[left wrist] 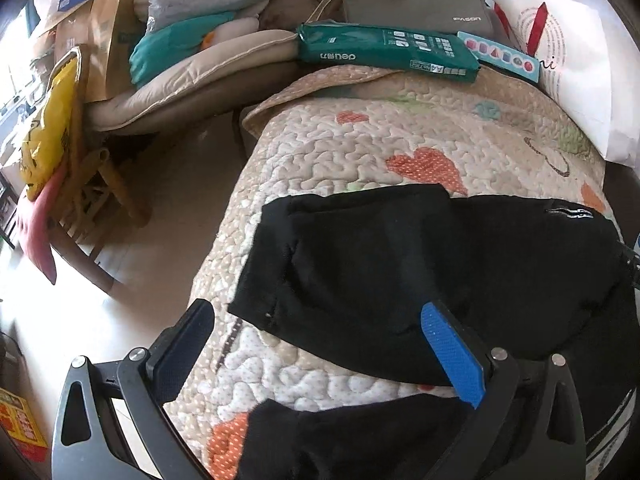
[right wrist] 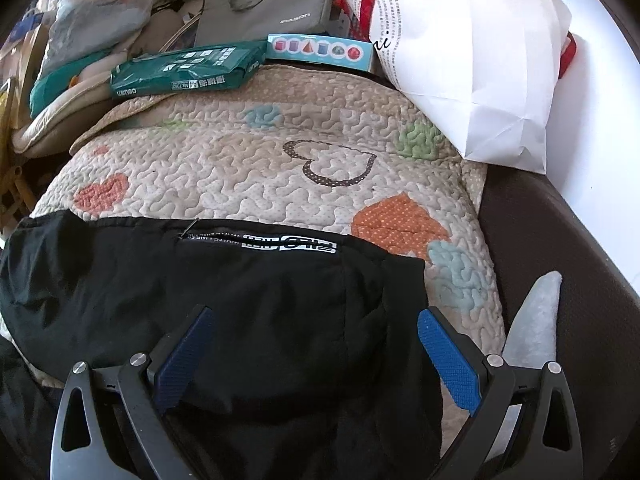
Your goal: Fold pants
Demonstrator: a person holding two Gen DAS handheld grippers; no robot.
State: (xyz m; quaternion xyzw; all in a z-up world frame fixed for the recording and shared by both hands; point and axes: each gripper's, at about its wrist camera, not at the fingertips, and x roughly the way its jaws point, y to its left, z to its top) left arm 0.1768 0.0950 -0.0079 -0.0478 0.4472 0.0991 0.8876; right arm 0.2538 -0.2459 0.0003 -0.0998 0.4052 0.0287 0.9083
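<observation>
Pants (right wrist: 224, 296) look folded once already on the quilt (right wrist: 248, 152); both claws, left (left wrist: 320, 344) and right (right wrist: 316, 344), spread apart, holding nothing. Probably another fold left.

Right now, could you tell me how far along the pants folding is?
Partly done: the black pants lie on the quilt with one end already folded over. Nothing is in hand; the left claw and right claw are both open above the fabric. The final folds remain.

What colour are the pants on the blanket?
Black pants, with a small white logo strip; clearest in the right wrist view.
</observation>
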